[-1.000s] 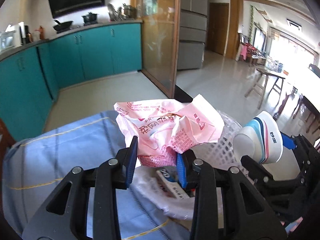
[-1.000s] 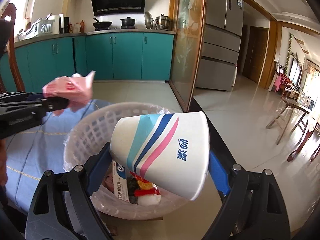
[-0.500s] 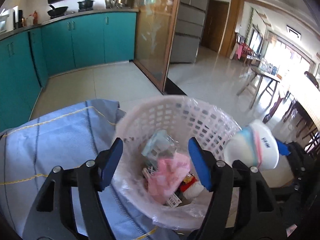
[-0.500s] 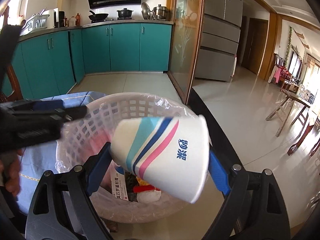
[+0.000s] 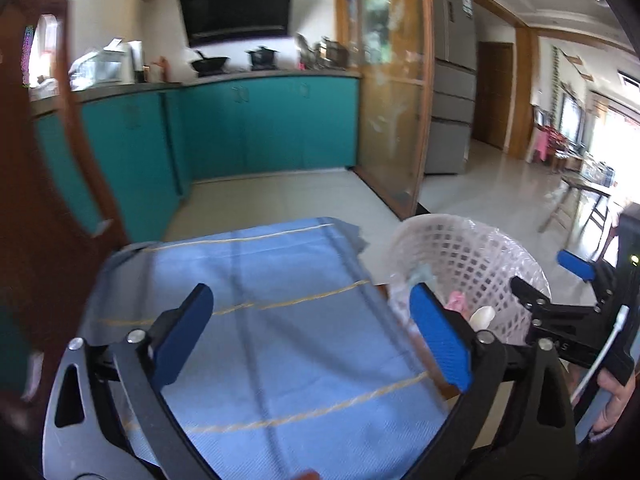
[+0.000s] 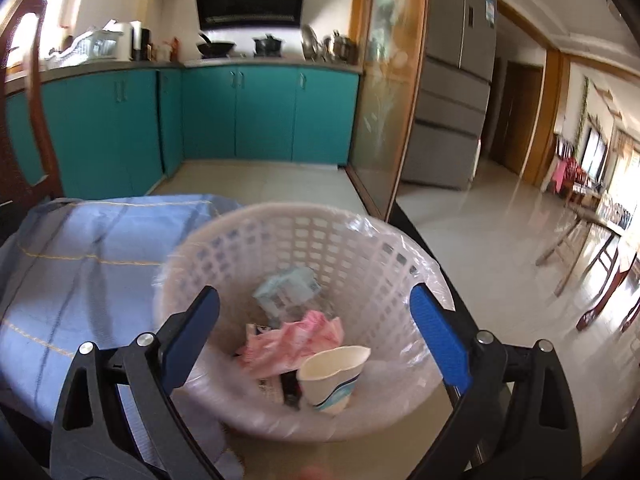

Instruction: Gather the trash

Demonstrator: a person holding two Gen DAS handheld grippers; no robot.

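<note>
A white lattice trash basket [image 6: 360,248] with a clear liner stands at the table's right edge; it also shows in the left wrist view [image 5: 480,256]. Inside lie the striped paper cup [image 6: 332,378], the pink wrapper [image 6: 296,340], a pale green box [image 6: 286,290] and other scraps. My right gripper [image 6: 316,332] is open and empty above the basket. My left gripper [image 5: 310,330] is open and empty over the blue tablecloth [image 5: 260,320], left of the basket. The right gripper [image 5: 572,280] shows at the right of the left wrist view.
A dark wooden chair back [image 5: 52,200] stands close at the left. Teal kitchen cabinets [image 6: 240,112], a glass door [image 6: 380,100] and a fridge [image 6: 452,80] lie beyond. The tiled floor drops off past the table's far and right edges. Wooden stools [image 6: 580,240] stand at the right.
The left gripper dropped the pink wrapper into the basket and swung left over the cloth. The right gripper opened and the paper cup fell into the basket.
</note>
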